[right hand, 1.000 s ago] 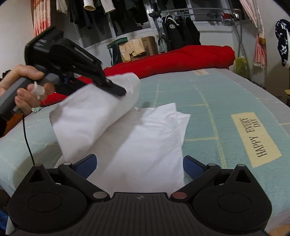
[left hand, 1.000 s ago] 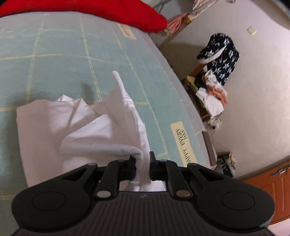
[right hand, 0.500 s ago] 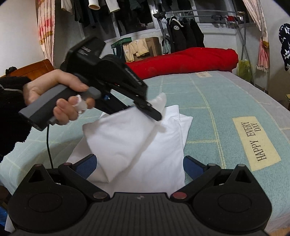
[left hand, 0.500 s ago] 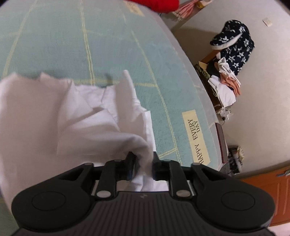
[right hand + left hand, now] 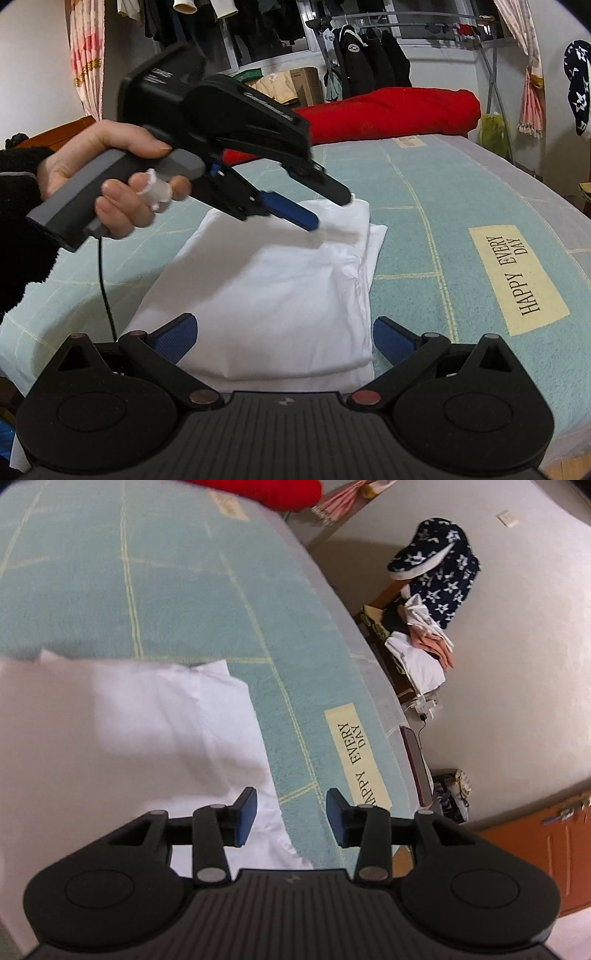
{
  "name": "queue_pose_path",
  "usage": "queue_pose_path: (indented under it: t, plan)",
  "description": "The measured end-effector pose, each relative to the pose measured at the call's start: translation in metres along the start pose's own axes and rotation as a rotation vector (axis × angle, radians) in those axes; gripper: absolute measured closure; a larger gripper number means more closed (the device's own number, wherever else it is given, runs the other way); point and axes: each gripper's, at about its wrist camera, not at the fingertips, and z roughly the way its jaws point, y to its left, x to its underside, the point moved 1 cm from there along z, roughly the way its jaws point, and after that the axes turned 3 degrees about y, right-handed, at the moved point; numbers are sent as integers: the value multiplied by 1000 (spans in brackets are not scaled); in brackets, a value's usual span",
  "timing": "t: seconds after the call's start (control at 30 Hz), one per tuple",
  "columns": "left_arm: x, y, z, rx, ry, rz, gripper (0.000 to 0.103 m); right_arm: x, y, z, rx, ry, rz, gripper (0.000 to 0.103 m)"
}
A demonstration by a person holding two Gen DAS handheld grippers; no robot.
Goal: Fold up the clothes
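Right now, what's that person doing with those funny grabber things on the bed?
A person is folding a white garment on the bed's green blanket, holding tongs in each hand. The left tongs, gripped by the left hand, have just been opening and have let go of the cloth; nothing is between them, and they hover over the far corner of the fold. The right tongs sit open at the near edge, with the garment lying between their fingers, not pinched.

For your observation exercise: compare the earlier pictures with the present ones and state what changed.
The left hand-held gripper carried the white garment's flap across and down, then its jaws have just been opening, releasing it folded flat. The right hand-held gripper stayed open; the bed cover is unchanged.
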Motion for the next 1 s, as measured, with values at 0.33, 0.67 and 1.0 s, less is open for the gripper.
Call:
queue_pose_path:
  t: [0.33, 0.67, 1.0]
  plan:
    - [72, 18, -60, -218, -52, 255, 56, 4, -2, 2, -46, 17, 36, 0]
    - [177, -1, -92, -382, -135, 616, 38, 13, -3, 3, -58, 43, 57, 0]
    - [218, -10, -54, -720, -129, 946, 36, 13, -1, 0, -45, 43, 53, 0]
